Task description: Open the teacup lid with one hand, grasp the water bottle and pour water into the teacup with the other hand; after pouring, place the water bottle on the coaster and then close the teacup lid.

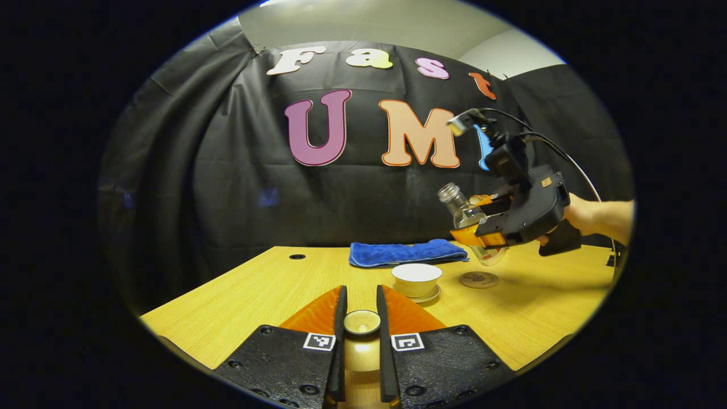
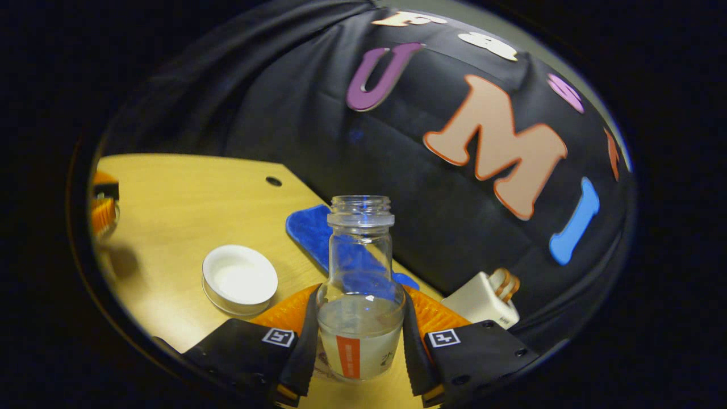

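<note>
Tilting in the air above the table (image 1: 534, 318), the water bottle (image 1: 461, 211) is clamped by both fingers of the right gripper (image 1: 483, 230), its long axis leaning so the uncapped mouth points up and toward the uncovered teacup (image 1: 417, 279). Below it lies the coaster (image 1: 479, 279), just beside the teacup and in front of a blue cloth (image 1: 406, 253). The left gripper (image 1: 362, 318) is clenched on the teacup lid (image 1: 362, 322), held near the table's front edge.
</note>
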`<state>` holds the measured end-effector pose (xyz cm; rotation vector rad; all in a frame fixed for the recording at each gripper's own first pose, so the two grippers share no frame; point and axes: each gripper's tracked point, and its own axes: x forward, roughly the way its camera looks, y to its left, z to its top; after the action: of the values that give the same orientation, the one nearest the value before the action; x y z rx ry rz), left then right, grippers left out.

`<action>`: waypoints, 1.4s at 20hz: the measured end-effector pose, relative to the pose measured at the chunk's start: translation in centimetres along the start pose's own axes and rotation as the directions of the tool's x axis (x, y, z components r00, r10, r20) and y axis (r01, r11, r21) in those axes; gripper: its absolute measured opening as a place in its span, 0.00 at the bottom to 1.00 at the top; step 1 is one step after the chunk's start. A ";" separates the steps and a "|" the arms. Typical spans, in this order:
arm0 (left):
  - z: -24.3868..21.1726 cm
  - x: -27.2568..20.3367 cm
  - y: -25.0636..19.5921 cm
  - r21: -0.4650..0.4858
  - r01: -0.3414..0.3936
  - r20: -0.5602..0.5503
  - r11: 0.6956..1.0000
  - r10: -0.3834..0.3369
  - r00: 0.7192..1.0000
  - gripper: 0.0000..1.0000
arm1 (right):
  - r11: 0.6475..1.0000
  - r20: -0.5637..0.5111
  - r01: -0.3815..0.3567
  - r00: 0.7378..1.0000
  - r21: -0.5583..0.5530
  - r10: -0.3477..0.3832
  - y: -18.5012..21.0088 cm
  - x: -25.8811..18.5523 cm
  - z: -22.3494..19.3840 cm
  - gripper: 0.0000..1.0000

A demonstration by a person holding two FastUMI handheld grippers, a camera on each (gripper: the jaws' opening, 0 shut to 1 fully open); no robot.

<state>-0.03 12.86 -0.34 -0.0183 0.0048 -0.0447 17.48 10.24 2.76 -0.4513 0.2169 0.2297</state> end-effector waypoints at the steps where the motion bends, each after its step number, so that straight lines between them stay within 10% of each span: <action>1: 0.0 0.0 0.0 0.000 -0.001 -0.001 1.000 0.001 1.000 0.21 | 0.996 0.028 0.018 0.999 0.088 -0.021 -0.9 0.1 -0.2 0.67; 8: -0.1 -0.1 0.1 -0.001 -0.007 -0.002 1.000 0.007 1.000 0.21 | 0.883 0.112 0.076 0.983 0.464 -0.144 -4.3 0.6 -3.3 0.69; 28: -0.1 -0.1 0.2 0.000 -0.011 -0.003 1.000 0.011 1.000 0.21 | 0.890 0.198 0.094 0.960 0.446 -0.200 -3.4 -0.1 -5.6 0.72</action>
<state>-0.08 13.09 -0.43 -0.0181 0.0079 -0.0334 17.40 4.66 -0.78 0.0079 -0.0079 0.0784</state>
